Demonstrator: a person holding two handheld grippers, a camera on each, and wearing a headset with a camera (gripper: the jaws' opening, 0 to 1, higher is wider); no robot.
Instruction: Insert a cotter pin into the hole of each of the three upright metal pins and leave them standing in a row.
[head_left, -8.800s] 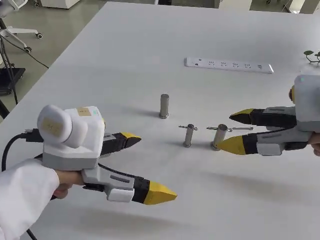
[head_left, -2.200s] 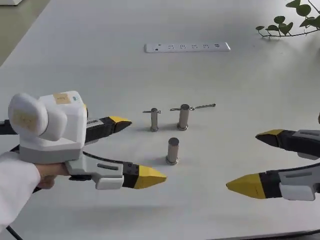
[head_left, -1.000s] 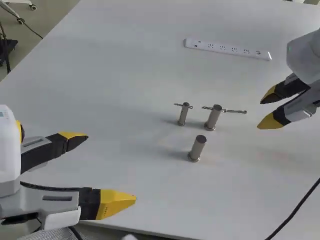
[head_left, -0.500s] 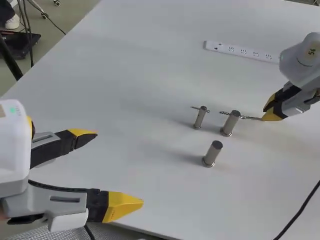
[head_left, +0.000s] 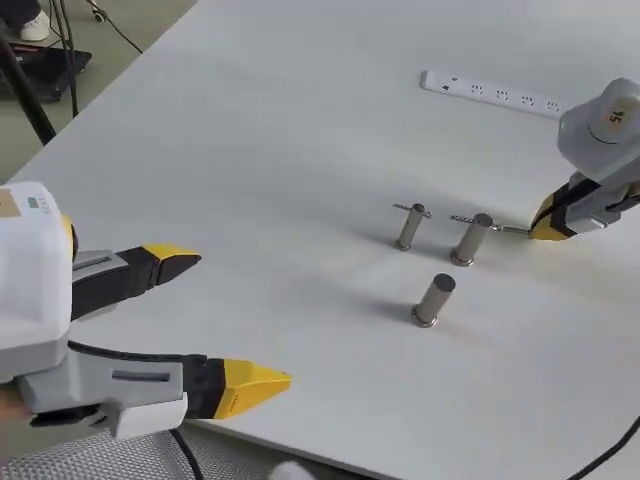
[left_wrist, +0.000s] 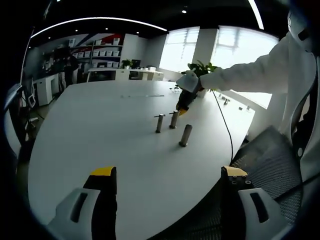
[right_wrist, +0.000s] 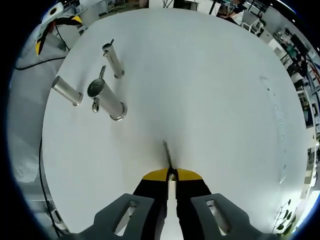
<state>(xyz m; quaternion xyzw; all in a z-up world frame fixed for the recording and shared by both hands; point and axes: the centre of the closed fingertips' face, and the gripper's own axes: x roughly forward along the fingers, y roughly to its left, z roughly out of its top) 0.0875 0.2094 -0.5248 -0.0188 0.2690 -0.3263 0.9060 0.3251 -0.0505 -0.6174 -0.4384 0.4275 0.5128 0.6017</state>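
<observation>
Three upright metal pins stand on the white table (head_left: 250, 150). The left pin (head_left: 410, 226) and the middle pin (head_left: 470, 238) each carry a cotter pin through the top. The bare third pin (head_left: 433, 300) stands in front of them. To the right of the middle pin, my right gripper (head_left: 546, 226) rests low on the table. It is shut on the end of a loose cotter pin (right_wrist: 166, 152), which sticks out past the tips of my right gripper (right_wrist: 171, 174), apart from the middle pin (right_wrist: 107, 99). At the near left edge my left gripper (head_left: 220, 320) hangs open and holds nothing.
A white power strip (head_left: 490, 93) lies at the far side of the table. A dark cable (head_left: 610, 450) crosses the near right corner. The table's near edge runs just under my left gripper (left_wrist: 169, 172). A potted plant (left_wrist: 200, 67) stands behind the right arm.
My right gripper has come down from above the table to beside the middle pin and has shut on the loose cotter pin. The left gripper stays open.
</observation>
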